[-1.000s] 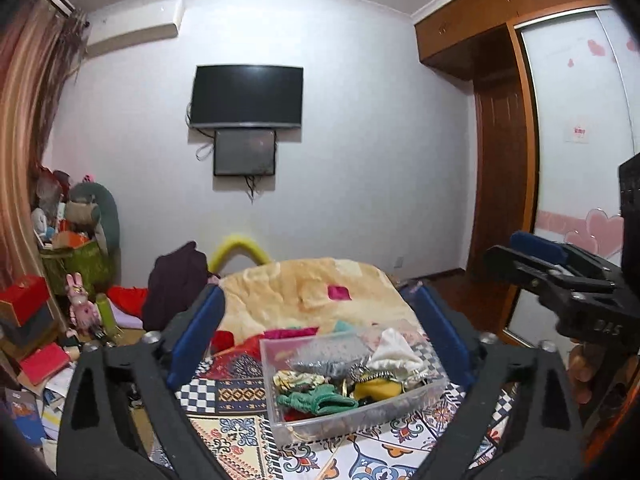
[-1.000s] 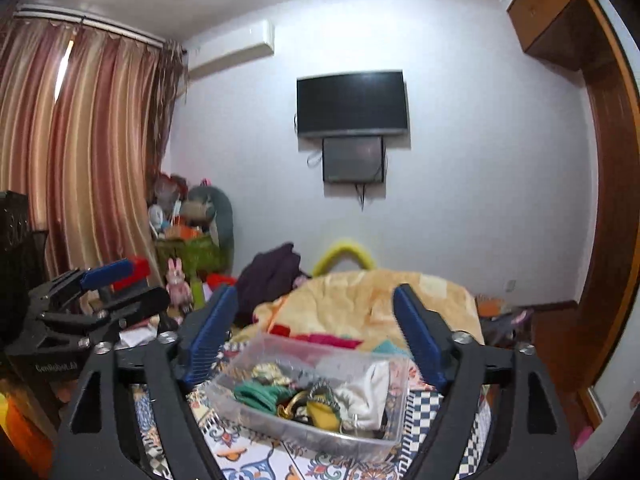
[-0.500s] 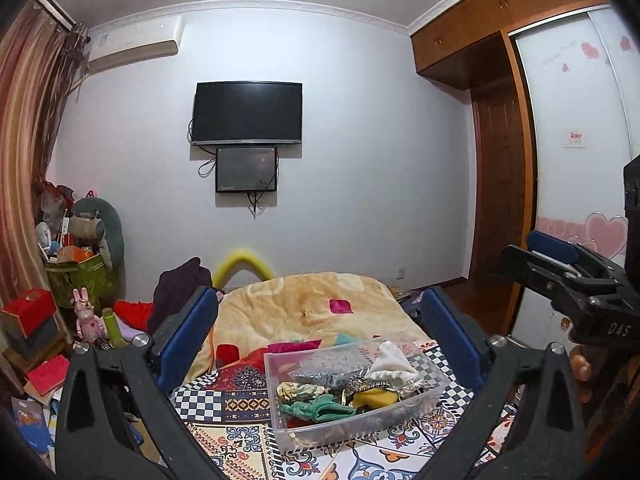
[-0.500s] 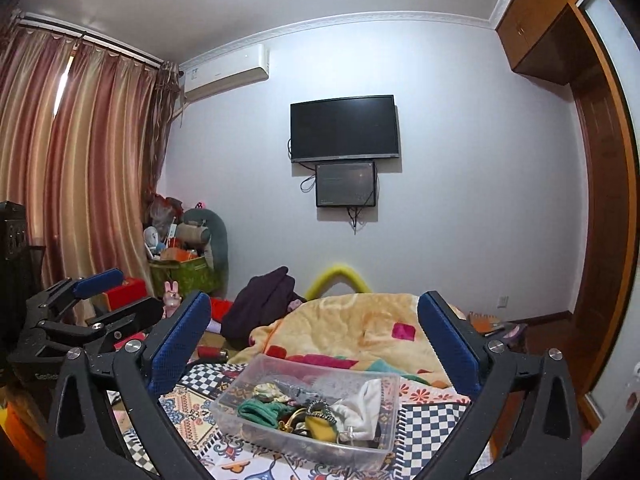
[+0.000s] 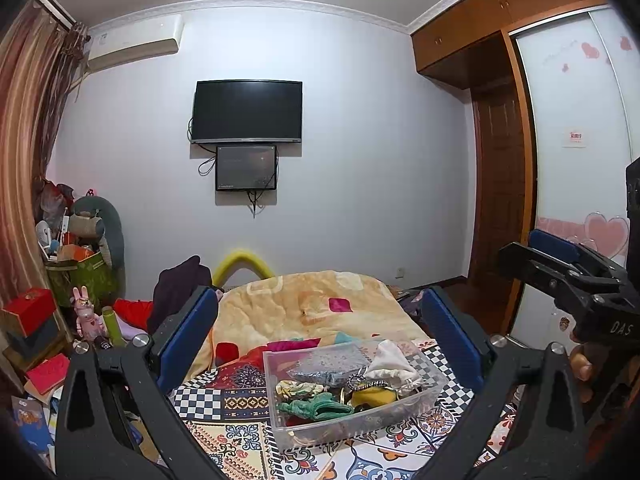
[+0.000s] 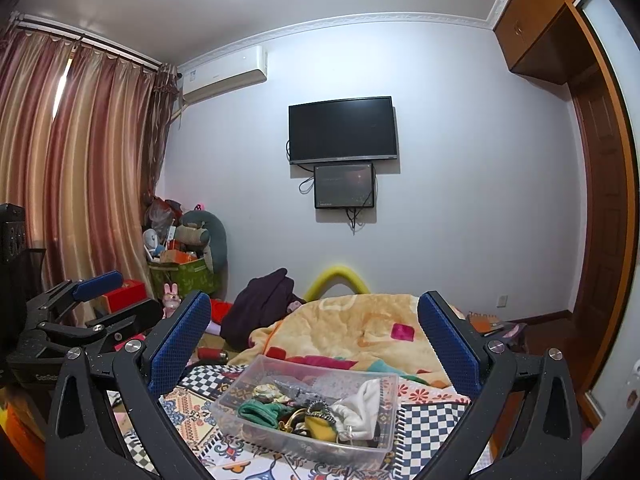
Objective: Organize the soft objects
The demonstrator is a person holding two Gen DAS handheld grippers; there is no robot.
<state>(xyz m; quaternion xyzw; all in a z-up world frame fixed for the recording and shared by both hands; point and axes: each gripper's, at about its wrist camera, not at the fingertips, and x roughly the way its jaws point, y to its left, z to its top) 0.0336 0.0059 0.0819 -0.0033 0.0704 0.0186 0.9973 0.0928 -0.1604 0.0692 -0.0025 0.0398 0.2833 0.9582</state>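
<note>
From the left wrist, the left gripper [image 5: 320, 334] was wide open and held nothing. The clear box [image 5: 352, 392] sat on the bed, full of soft cloth bits.

From the right wrist, the right gripper [image 6: 314, 338] was wide open too. The white pouch [image 6: 360, 404] looked light and squishy, best pinched at its bunched top.

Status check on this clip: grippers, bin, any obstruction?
Left gripper open, empty. Right gripper open, empty. Clear bin on the patterned bedspread, soft items inside. Nothing blocking.

Left gripper [image 5: 320, 336] and right gripper [image 6: 314, 336] both hang level with jaws spread wide, holding nothing.
</note>
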